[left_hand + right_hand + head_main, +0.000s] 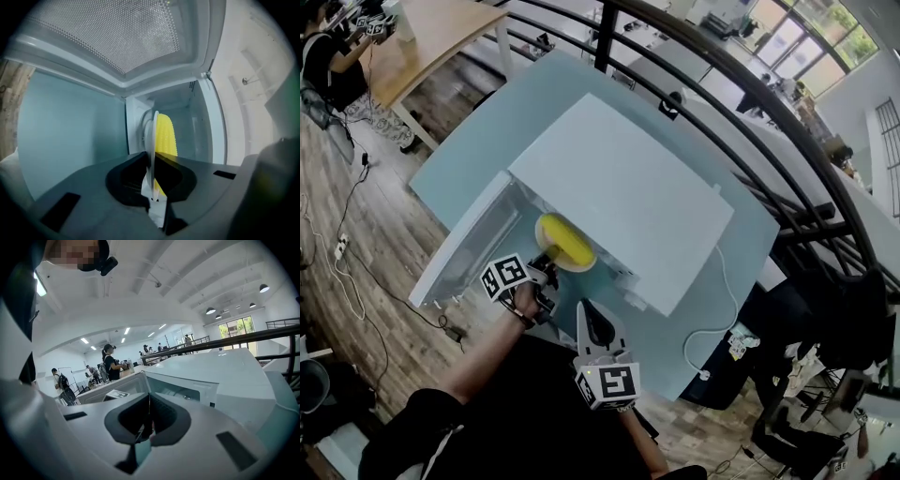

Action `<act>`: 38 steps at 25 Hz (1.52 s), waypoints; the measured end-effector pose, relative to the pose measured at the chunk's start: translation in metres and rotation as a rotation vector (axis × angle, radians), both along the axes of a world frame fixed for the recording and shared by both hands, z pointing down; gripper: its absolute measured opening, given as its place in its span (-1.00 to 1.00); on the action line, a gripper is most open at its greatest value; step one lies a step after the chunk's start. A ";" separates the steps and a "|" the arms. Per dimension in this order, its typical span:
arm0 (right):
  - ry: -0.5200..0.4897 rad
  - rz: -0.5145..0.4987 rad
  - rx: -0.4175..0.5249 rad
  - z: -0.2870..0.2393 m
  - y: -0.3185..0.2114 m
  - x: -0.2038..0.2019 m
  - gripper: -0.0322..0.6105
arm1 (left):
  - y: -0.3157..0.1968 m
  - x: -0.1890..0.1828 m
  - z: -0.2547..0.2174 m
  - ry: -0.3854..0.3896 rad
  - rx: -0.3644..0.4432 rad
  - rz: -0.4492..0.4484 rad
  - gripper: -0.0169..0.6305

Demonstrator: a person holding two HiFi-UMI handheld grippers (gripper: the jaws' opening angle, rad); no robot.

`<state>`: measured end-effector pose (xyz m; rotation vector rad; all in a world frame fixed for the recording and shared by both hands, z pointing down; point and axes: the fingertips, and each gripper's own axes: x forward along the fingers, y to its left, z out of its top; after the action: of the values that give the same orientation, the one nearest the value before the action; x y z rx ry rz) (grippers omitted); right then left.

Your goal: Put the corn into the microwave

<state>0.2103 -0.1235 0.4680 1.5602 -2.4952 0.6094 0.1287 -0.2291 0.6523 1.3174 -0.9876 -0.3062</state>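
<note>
Corn (565, 244): on a plate (151, 140) at the mouth of the microwave (628, 197), not yet set down. Pale blue surface (478, 159) carries the white microwave, its door (464, 248) open to the left. Step judged in hand: loading. The next move calls for reaching deeper, lowering the plate level, then releasing. Left tongs (152, 192) clamped on the plate's rim. Right tongs (148, 423) closed on nothing, short of the microwave. Corn is one bright yellow, knobbly cob.
</note>
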 end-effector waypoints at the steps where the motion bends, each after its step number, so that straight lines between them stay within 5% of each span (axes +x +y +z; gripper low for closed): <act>1: 0.000 -0.005 -0.005 0.002 0.000 -0.001 -0.87 | -0.003 0.000 0.003 -0.004 -0.005 -0.004 -0.86; 26: -0.008 -0.009 -0.075 0.029 0.005 0.005 -0.87 | -0.035 0.014 0.044 0.016 -0.068 -0.079 -0.85; 38: -0.008 0.033 -0.083 0.031 0.008 0.017 -0.87 | -0.046 0.025 0.051 -0.046 -0.075 -0.072 -0.86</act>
<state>0.2271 -0.1151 0.4993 1.5744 -2.4218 0.7154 0.1540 -0.2755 0.7030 1.2276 -1.0770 -0.2920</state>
